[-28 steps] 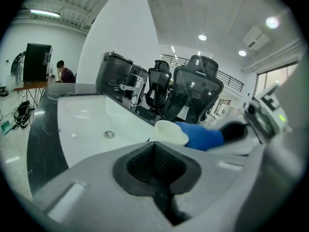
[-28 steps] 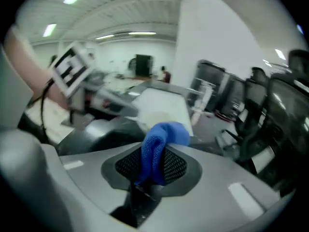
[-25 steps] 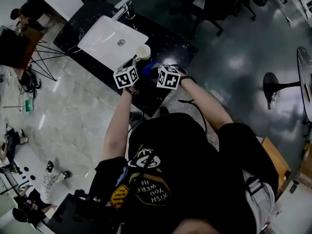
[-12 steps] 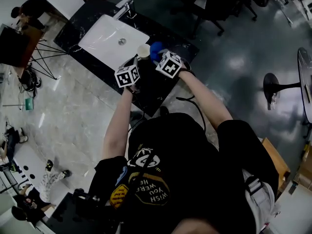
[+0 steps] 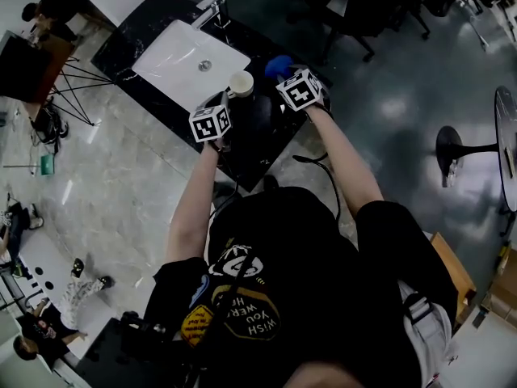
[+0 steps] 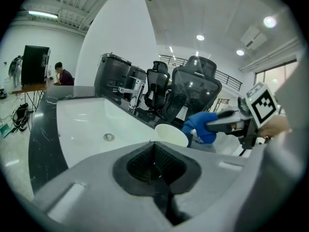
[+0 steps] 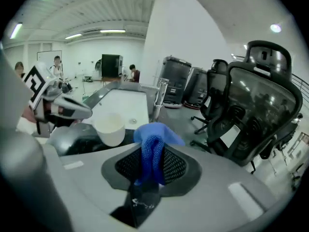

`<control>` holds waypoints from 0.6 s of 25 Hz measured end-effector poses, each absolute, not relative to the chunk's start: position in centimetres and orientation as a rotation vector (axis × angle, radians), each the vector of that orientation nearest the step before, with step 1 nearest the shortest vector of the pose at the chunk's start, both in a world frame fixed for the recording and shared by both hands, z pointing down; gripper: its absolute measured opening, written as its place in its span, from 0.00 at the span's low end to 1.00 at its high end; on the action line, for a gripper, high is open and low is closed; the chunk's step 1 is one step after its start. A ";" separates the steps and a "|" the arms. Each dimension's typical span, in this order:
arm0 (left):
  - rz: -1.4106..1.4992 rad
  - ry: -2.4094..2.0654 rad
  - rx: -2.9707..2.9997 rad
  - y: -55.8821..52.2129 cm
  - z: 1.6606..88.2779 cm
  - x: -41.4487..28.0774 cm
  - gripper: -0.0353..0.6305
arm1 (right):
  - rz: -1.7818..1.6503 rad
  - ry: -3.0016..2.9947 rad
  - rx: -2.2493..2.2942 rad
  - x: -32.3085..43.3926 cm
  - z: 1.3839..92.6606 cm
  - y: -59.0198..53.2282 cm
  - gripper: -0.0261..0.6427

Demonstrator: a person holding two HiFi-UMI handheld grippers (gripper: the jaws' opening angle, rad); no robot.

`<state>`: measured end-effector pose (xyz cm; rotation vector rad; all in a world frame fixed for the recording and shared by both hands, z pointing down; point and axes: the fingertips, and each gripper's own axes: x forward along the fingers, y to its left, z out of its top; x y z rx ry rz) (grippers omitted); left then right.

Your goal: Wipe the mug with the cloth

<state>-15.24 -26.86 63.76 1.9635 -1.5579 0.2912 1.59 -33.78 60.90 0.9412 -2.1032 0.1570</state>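
A cream mug [image 5: 241,83] is at the right edge of the white sink [image 5: 174,63], over the black counter. My left gripper [image 5: 224,102] reaches it from the near side. In the left gripper view its jaws [image 6: 155,161] are closed together, with the mug [image 6: 170,133] right at their tips; the handle is hidden behind them. My right gripper [image 5: 289,76] is shut on a bunched blue cloth [image 5: 279,65], held just right of the mug and apart from it. The cloth [image 7: 153,144] sticks up between the pads, with the mug [image 7: 110,128] beyond on the left.
A chrome faucet [image 5: 212,8] stands behind the sink. Black office chairs [image 7: 256,105] crowd the far side of the counter [image 5: 266,128]. People sit at a desk [image 5: 36,23] at the far left. A round stool base [image 5: 452,144] is on the floor at right.
My right gripper has swung up and to the right past the mug, rolling as it went and carrying the blue cloth. The left gripper and the mug have stayed put.
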 end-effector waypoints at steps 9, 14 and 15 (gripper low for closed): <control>0.298 -1.546 1.964 -27.2 63.9 -14.7 0.06 | 0.077 -2.296 0.211 -7.6 66.7 -20.8 0.17; 0.275 -1.554 1.950 -27.0 63.8 -15.2 0.06 | 0.159 -2.301 0.377 -4.8 66.1 -22.4 0.17; 0.268 -1.558 1.946 -26.9 63.8 -15.4 0.06 | 0.181 -2.295 0.504 -4.0 65.5 -24.4 0.17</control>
